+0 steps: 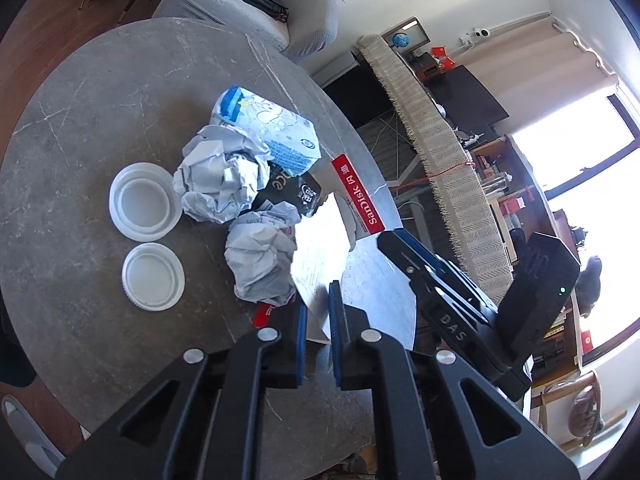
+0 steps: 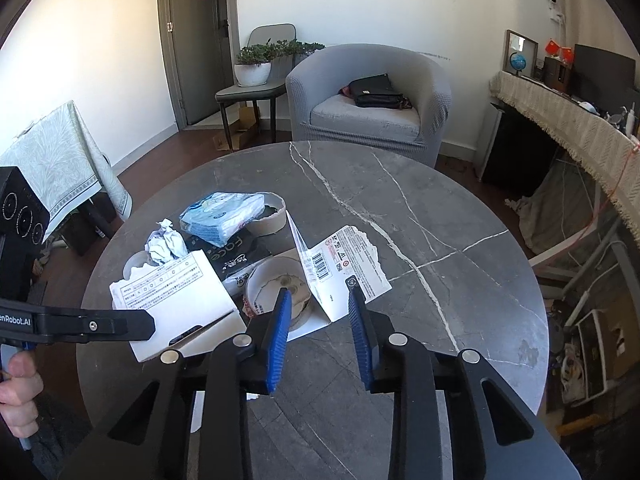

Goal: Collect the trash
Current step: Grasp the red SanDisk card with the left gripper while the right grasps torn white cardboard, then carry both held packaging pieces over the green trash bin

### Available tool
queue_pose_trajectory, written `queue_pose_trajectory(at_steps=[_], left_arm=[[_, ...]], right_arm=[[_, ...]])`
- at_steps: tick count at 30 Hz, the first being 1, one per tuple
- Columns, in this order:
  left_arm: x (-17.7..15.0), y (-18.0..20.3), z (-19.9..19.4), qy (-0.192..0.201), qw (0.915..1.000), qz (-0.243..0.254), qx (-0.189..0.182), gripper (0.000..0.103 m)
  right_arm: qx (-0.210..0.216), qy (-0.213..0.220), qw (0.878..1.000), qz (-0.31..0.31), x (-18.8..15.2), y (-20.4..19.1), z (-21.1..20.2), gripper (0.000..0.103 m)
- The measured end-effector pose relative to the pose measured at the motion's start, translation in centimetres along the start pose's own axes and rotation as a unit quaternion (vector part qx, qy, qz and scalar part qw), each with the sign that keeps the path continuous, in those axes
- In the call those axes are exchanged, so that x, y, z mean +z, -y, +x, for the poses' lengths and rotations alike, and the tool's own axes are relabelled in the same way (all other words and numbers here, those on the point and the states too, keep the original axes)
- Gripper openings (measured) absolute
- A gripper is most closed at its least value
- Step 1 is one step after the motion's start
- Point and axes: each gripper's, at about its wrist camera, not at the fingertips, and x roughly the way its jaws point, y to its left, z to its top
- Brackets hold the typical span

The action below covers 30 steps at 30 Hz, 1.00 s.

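Observation:
A torn white printed card (image 1: 320, 248) sticks up between the blue pads of my left gripper (image 1: 318, 308), which is shut on its near edge. The right wrist view shows the same card (image 2: 176, 292) clamped at the left. My right gripper (image 2: 320, 304) stands open. The near corner of a folded SanDisk package card (image 2: 344, 264) lies between its fingers, and the pads are clear of it. Two crumpled paper balls (image 1: 224, 184) (image 1: 260, 264), a blue tissue pack (image 1: 268, 128) and a black packet (image 1: 292, 196) are heaped mid-table.
Two white round lids (image 1: 144, 200) (image 1: 154, 276) lie left of the heap on the round grey marble table (image 2: 420, 208). A torn paper cup (image 2: 280, 284) and a cardboard ring (image 2: 276, 208) sit among the trash. A grey armchair (image 2: 368, 92) stands behind the table. A hand (image 2: 18, 384) grips the left tool.

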Motion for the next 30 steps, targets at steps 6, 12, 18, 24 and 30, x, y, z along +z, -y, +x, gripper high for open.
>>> queue_pose_trajectory(at_steps=[6, 12, 18, 24, 30], left_arm=[[-0.4, 0.7, -0.3, 0.001, 0.9998, 0.013, -0.017, 0.002], [-0.5, 1.5, -0.9, -0.003, 0.9994, 0.026, -0.022, 0.001], [-0.6, 1.7, -1.3, -0.002, 0.9989, 0.039, -0.026, 0.001], [-0.9, 2.7, -1.3, -0.003, 0.9978, 0.054, -0.039, 0.001], [-1.1, 3.5, -1.2, -0.007, 0.9963, 0.069, -0.050, 0.001]], right_arm=[[0.005, -0.005, 1.000, 0.011, 0.4, 0.2, 1.2, 0.023], [0.000, -0.009, 1.000, 0.018, 1.1, 0.2, 2.0, 0.014], [-0.033, -0.007, 0.999, 0.002, 1.4, -0.3, 2.0, 0.000], [-0.085, 0.003, 0.995, -0.046, 2.0, -1.3, 0.7, 0.000], [-0.164, -0.001, 0.980, -0.114, 2.1, -2.2, -0.4, 0.000]])
